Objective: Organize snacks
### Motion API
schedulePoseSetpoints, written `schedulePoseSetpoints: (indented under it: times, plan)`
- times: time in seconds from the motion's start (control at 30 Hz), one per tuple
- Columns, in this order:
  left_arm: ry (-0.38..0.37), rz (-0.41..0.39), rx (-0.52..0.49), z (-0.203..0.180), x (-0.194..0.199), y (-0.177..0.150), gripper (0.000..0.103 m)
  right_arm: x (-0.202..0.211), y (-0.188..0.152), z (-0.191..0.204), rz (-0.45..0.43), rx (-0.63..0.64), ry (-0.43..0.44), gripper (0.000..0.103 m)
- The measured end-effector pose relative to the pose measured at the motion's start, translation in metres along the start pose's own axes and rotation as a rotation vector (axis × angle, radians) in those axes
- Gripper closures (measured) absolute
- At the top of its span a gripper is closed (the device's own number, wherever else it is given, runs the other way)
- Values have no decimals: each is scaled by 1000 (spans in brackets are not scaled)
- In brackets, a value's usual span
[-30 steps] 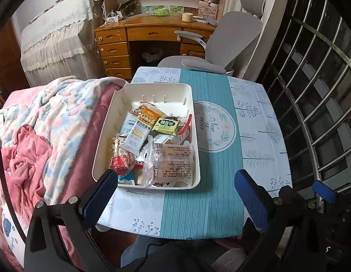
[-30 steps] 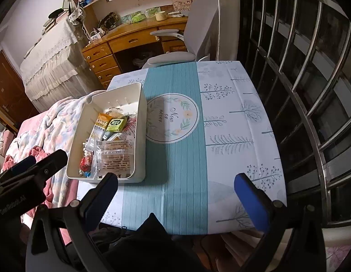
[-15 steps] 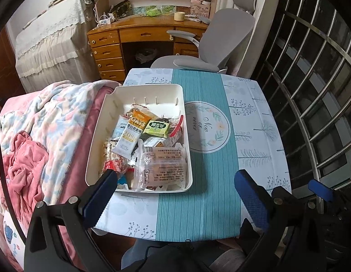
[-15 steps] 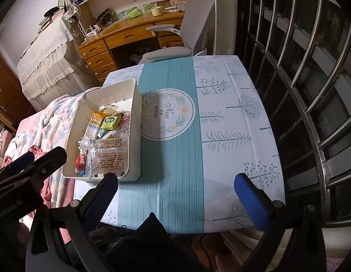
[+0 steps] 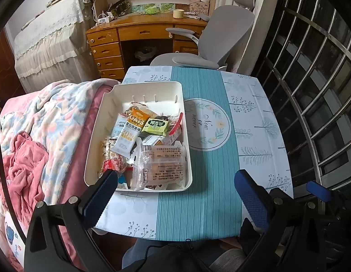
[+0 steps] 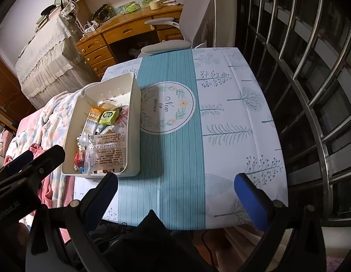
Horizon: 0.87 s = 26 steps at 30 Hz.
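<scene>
All the snacks [image 5: 150, 140] I can see lie together inside the white bin [image 5: 139, 86] on the tabletop [image 6: 232, 113], none outside it, while both my left fingers [image 5: 173, 195] and right fingers [image 6: 175, 197] hang spread wide and hold nothing.

Left wrist view: looks forward and down along the left claw [image 5: 175, 195] from above the near edge of the table [image 5: 254, 122], facing the far desk [image 5: 143, 31] and grey chair [image 5: 223, 29]. The white tray [image 5: 93, 140] lies just ahead, left of centre.

Right wrist view: similar height and heading, set further right along the right claw [image 6: 175, 195]. The tray [image 6: 134, 122] sits further left; the window bars [image 6: 311, 68] fill the right side.

Both views share the table, tray, desk and chair.
</scene>
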<state>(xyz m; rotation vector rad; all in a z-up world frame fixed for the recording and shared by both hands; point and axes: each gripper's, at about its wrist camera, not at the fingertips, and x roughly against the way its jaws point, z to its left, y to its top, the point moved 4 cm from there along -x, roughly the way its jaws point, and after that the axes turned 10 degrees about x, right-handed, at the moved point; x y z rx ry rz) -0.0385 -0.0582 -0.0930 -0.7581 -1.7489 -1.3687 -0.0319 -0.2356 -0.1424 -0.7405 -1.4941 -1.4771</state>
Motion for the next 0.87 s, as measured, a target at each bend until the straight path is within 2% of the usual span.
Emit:
schedulePoseSetpoints:
  times: [0.87]
  plan:
    - [1, -6, 3, 0, 5, -7, 1, 0, -3, -1, 7, -3, 9, 0]
